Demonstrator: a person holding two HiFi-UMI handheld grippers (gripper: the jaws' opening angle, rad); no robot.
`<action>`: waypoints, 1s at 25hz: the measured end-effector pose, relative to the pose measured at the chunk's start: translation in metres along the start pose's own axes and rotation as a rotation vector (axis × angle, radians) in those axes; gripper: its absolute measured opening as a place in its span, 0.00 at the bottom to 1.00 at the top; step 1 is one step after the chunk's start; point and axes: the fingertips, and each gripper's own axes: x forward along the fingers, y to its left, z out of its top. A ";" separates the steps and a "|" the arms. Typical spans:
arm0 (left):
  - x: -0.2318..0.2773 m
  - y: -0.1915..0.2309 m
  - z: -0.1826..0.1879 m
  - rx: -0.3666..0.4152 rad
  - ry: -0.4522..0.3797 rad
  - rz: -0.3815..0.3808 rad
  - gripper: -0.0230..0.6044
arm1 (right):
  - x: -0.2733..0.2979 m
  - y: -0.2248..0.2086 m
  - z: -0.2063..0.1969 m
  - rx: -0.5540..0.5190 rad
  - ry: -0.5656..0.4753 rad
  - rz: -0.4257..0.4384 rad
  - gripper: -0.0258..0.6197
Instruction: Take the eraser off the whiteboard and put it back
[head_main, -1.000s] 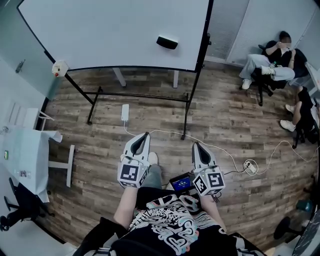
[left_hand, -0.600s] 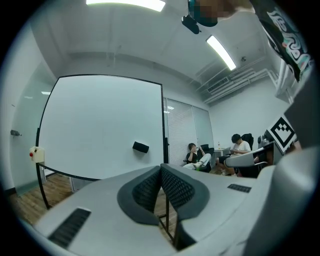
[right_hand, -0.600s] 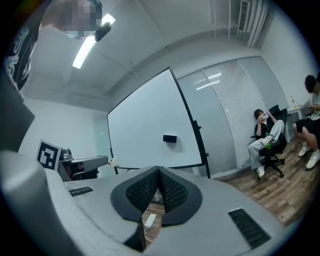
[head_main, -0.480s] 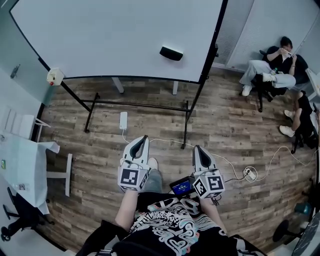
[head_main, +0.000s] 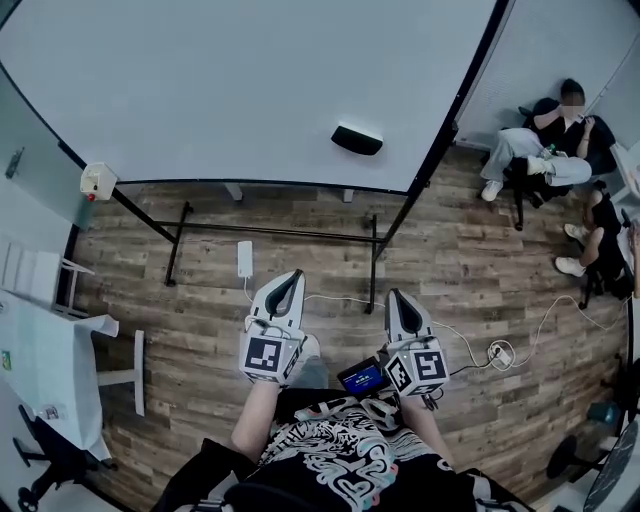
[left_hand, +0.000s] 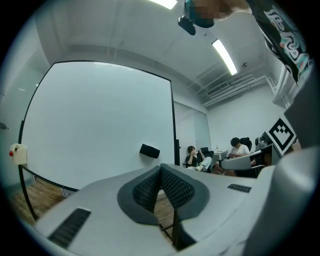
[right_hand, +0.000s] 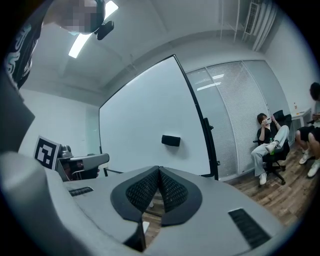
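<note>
A black eraser clings to the lower right part of the big whiteboard on its black stand. The same eraser shows in the left gripper view, and the eraser also in the right gripper view, well ahead of both grippers. My left gripper is held level in front of my body, jaws shut with nothing between them. My right gripper is beside it, also shut and empty. Both are still far short of the board.
The whiteboard's stand legs and a power strip with a cable lie on the wooden floor ahead. A white table stands at the left. People sit on chairs at the right. A small red-and-white box hangs at the board's left corner.
I have walked toward the whiteboard: board and eraser have grown larger and moved lower in the head view. Both grippers keep their shut pose in front of me.
</note>
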 end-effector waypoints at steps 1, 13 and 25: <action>0.005 0.006 -0.001 -0.002 0.002 -0.008 0.08 | 0.007 0.000 0.000 0.002 0.000 -0.010 0.09; 0.059 0.067 0.000 -0.012 0.012 -0.084 0.08 | 0.077 0.004 0.007 -0.063 -0.018 -0.099 0.10; 0.082 0.081 -0.005 -0.006 0.010 -0.090 0.08 | 0.098 0.008 0.018 -0.107 -0.041 -0.099 0.10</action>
